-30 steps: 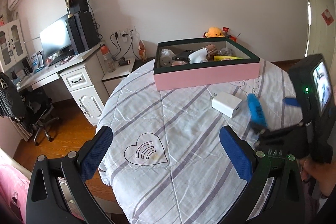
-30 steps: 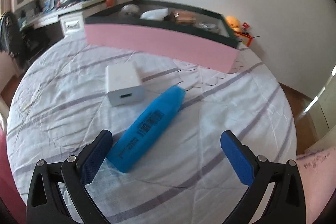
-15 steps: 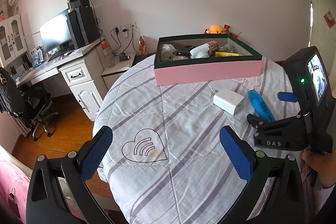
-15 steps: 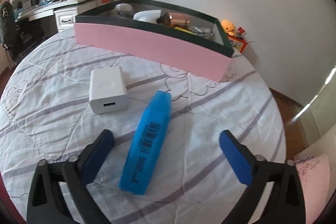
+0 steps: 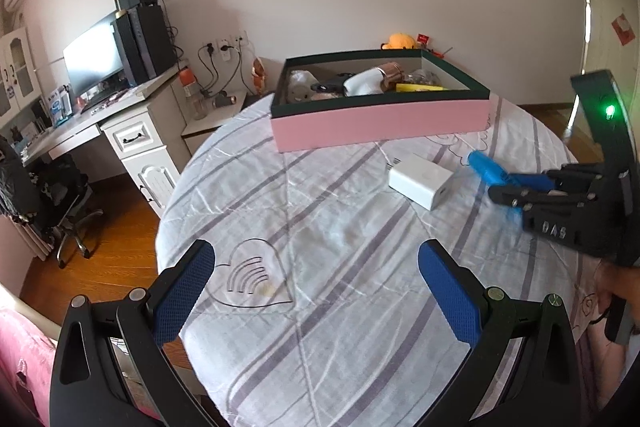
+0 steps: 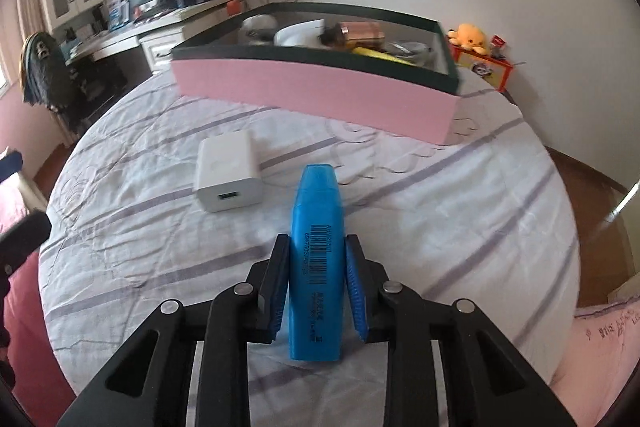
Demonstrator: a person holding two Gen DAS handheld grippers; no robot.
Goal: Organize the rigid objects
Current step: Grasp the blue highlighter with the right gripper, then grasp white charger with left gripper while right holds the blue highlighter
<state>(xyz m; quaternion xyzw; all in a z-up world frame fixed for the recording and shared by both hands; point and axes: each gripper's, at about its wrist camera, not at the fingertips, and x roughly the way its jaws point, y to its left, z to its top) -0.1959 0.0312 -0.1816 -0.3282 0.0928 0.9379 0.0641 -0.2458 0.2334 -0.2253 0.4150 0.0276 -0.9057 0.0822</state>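
Note:
A blue highlighter with a barcode lies on the striped tablecloth, pointing toward the pink box. My right gripper is closing on it; both blue pads press its sides. In the left wrist view the same highlighter sticks out of the right gripper at the right. A white charger block rests just left of the highlighter. The pink box with a dark green rim holds several items. My left gripper hovers open over the near part of the table, nothing between its fingers.
The round table's edge drops to a wooden floor on the left. A desk with a monitor and an office chair stand beyond it. An orange plush toy sits behind the box. A hand holds the right gripper.
The right gripper's jaws went from wide open to pressed on the blue highlighter, which now lies straight between them. The left gripper stayed open and hardly moved.

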